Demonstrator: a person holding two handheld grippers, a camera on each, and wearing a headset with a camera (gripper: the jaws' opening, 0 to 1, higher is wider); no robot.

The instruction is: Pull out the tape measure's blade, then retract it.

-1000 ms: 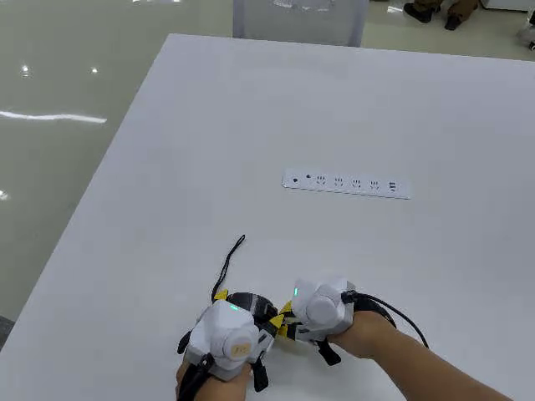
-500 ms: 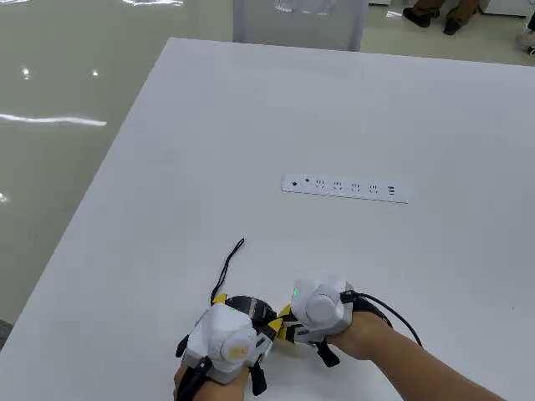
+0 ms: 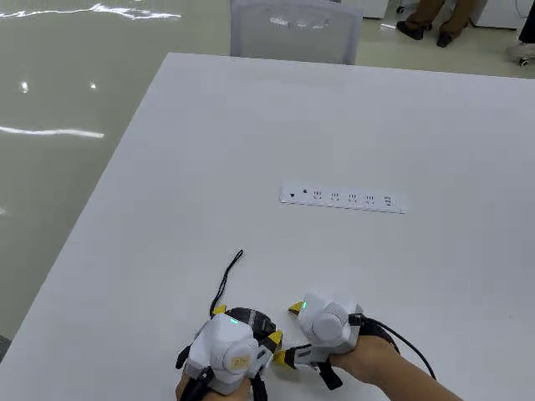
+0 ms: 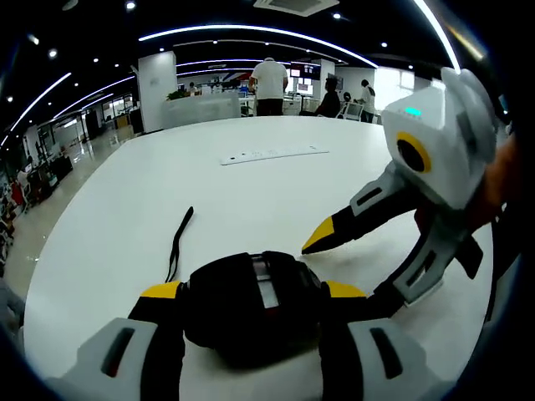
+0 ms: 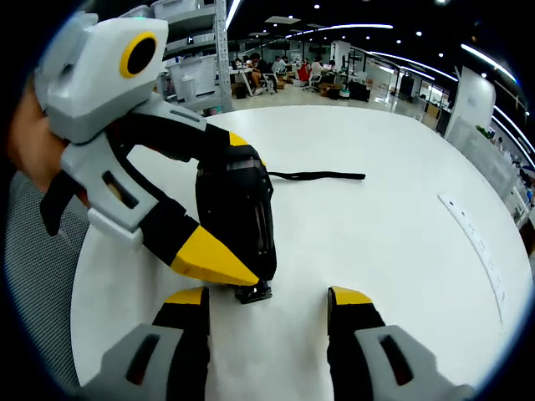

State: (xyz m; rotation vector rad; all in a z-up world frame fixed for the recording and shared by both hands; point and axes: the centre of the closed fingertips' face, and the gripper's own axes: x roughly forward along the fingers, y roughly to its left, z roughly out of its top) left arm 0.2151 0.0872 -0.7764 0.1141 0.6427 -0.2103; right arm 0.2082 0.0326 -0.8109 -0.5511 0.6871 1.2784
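White table, near edge: left gripper clamps tape measure; right gripper gapes.

A: Tape case?
B: Black plastic, matt, a bit rubbery-looking. Shinier panel in the middle.
A: Strap?
B: Black, matt, looks like woven cloth. Too thin to be sure.
A: Grippers?
B: Left gripper, right gripper: smooth white plastic shells with a slight sheen. Jaws are matt black with matt yellow plastic ends.
A: Table?
B: White, smooth, near matt, soft sheen.
A: Rest?
B: Strip is smooth white plastic. Floor is glossy and mirrors the lights.
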